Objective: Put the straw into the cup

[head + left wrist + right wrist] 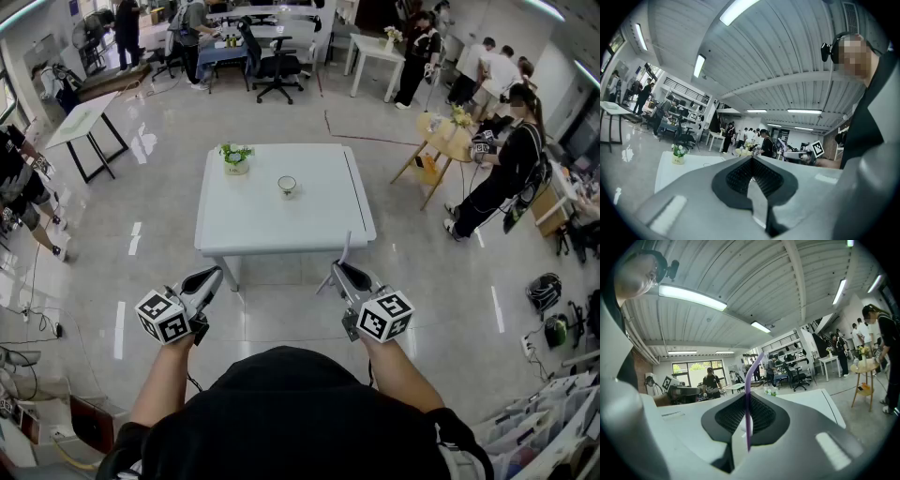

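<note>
We see a white square table (281,225) standing on a glossy grey floor (441,281). A small clear glass cup (287,186) sits on its top. Left of the cup and further away stands a small pot of green-and-white flowers (236,158), well apart from it.

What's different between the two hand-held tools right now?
The right tool holds a purple straw; the left tool holds nothing. The straw pokes up beyond the right tool's tips; the left tool's tips meet bare. Both are shut, short of the white table.
</note>
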Motion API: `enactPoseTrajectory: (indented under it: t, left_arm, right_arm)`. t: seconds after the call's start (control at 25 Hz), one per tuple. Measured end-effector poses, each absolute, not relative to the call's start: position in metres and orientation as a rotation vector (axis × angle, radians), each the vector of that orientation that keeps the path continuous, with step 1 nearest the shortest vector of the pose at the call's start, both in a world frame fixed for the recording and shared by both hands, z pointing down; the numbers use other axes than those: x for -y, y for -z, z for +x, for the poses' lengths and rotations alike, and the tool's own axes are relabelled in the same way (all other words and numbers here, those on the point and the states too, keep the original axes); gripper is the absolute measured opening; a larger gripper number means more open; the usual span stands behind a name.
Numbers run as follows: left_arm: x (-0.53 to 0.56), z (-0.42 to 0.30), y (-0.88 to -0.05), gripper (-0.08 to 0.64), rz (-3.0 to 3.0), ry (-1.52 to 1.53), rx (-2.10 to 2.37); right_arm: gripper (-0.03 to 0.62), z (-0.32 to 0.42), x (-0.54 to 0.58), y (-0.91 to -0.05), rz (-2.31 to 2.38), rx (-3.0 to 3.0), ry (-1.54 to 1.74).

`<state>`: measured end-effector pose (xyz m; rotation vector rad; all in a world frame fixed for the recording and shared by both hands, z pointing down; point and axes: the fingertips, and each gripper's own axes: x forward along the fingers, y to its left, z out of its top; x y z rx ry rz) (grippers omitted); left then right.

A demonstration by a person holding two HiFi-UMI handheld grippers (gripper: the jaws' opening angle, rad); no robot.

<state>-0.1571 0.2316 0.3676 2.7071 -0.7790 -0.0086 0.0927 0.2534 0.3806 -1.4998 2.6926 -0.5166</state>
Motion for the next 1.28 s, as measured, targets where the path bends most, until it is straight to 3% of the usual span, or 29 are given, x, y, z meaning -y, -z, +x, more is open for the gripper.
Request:
enactPoseTrajectory:
  t: [1.28]
  left_arm:
    - [-0.156,-0.085,-0.38,0.002,2.665,0.027,0.88]
  right_arm:
    - [0.046,0.166,-0.173,-0.396,-1.418,-2.727,0.526]
